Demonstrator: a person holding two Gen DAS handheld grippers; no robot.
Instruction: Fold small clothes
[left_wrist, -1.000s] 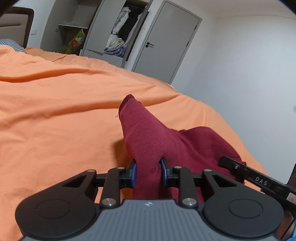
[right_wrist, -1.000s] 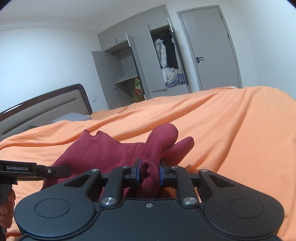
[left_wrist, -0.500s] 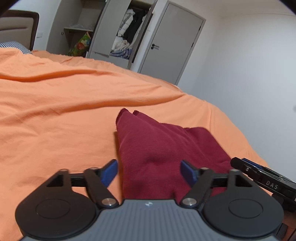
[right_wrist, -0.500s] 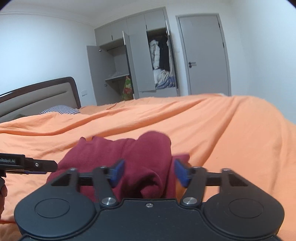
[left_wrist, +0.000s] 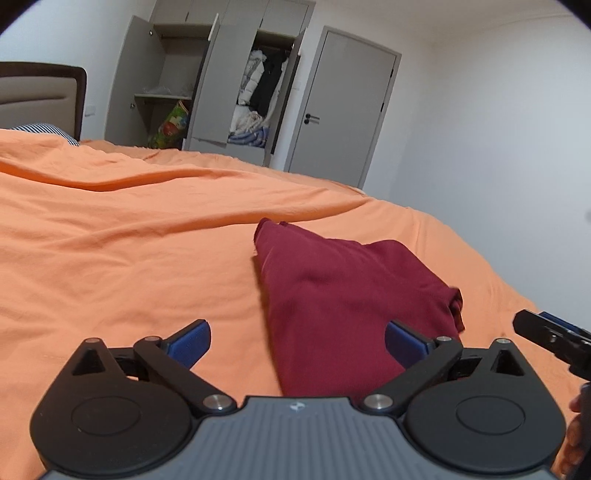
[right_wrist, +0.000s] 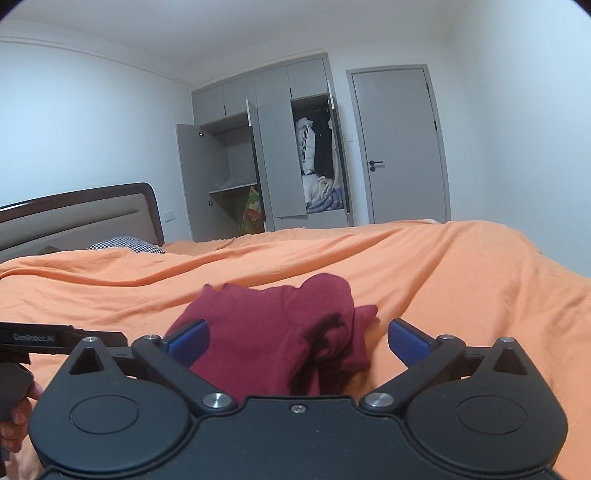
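A dark red garment (left_wrist: 343, 295) lies folded in a loose heap on the orange bed cover (left_wrist: 129, 258). My left gripper (left_wrist: 297, 341) is open just above its near edge, blue pads spread wide and holding nothing. In the right wrist view the same garment (right_wrist: 280, 332) lies bunched, with a rumpled fold at its right side. My right gripper (right_wrist: 297, 339) is open too, its blue pads (right_wrist: 184, 338) on either side of the cloth and clear of it. The right gripper's tip (left_wrist: 550, 338) shows at the left view's right edge.
The orange bed cover (right_wrist: 443, 277) stretches wide on all sides, with soft ridges. A headboard (right_wrist: 81, 218) and a checked pillow (right_wrist: 125, 244) stand at the far left. Beyond the bed are an open grey wardrobe (right_wrist: 280, 162) and a shut door (right_wrist: 400, 147).
Both grippers were shut on the red garment a second ago; they opened, let it drop onto the bed, and have drawn back and up a little.
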